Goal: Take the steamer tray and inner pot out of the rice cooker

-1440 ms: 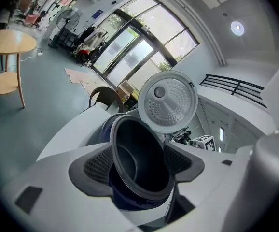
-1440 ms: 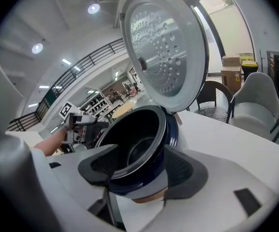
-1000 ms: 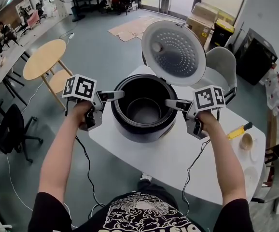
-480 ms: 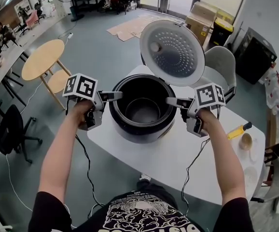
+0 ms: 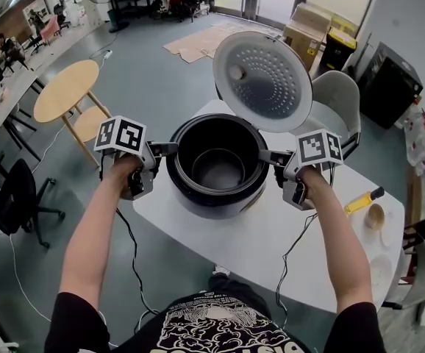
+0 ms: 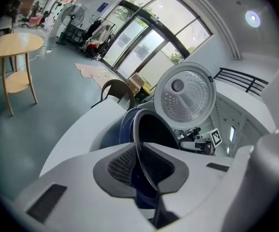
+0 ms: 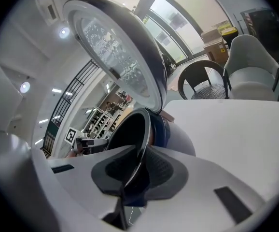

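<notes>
White table point(image 5: 271, 234) carried the open rice cooker point(image 5: 214, 203). Its thin dark insert rim point(image 6: 136, 134) (steamer tray or pot, unclear) sat pinched by the left gripper point(image 5: 170, 149) at 9 o'clock and the right gripper point(image 5: 265, 155) at 3 o'clock, both sets of jaws having just closed onto it.

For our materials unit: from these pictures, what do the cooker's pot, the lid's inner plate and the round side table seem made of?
The pot: probably coated metal, dark, semi-gloss; its rim glints. The lid's inner plate: likely bare metal, silvery, dotted with holes, shiny. The round side table: looks wooden, pale matt tan.
</notes>
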Demonstrator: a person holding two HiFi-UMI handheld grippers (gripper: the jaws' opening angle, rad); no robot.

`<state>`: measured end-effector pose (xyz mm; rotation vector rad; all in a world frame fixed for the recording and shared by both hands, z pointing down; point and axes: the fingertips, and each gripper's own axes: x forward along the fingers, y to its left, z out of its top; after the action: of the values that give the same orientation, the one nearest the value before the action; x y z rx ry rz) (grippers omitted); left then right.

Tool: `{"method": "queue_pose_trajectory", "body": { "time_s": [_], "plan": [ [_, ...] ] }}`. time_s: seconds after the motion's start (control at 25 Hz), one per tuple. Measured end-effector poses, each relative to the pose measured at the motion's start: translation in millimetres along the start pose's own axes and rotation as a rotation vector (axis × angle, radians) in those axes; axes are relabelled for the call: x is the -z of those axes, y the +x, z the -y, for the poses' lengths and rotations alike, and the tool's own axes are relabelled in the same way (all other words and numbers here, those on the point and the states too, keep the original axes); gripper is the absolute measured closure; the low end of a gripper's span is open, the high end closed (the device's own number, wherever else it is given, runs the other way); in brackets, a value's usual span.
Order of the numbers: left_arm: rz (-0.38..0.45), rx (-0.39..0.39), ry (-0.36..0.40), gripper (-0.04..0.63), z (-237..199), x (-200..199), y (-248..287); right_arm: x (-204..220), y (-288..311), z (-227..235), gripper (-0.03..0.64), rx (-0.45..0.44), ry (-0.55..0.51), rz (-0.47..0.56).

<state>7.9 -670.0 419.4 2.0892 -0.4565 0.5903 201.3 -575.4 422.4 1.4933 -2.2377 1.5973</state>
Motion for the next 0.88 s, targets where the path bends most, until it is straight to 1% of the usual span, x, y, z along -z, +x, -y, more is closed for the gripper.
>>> {"method": "queue_pose_trajectory", "body": {
  "time_s": [0.16,0.24,0.44,0.6,0.76,0.88],
  "plan": [
    [0.097,0.066,-0.112,0.554,-0.6,-9.8,-5.1,-5.8,0.2,-4.5,0.552,-0.039,0.051,0.028],
    [0.138,0.087,-0.137,0.557,-1.8,-9.3,-7.8,-3.9,0.8,-5.1,0.555,-0.053,0.078,0.044],
    [0.163,0.094,-0.136,0.563,2.0,-4.3,-14.1,0.2,-2.0,-6.9,0.563,-0.024,0.071,0.062],
    [0.207,0.123,-0.135,0.565,16.7,-9.2,-23.0,-8.6,-17.1,-19.0,0.570,-0.051,0.073,0.108],
    [0.251,0.140,-0.095,0.565,29.7,-14.3,-35.8,-14.4,-27.8,-34.8,0.571,-0.054,0.038,0.154],
    [0.288,0.145,-0.044,0.566,43.3,-17.3,-53.3,-16.4,-36.8,-51.3,0.575,-0.059,0.023,0.202]
  ]
}}
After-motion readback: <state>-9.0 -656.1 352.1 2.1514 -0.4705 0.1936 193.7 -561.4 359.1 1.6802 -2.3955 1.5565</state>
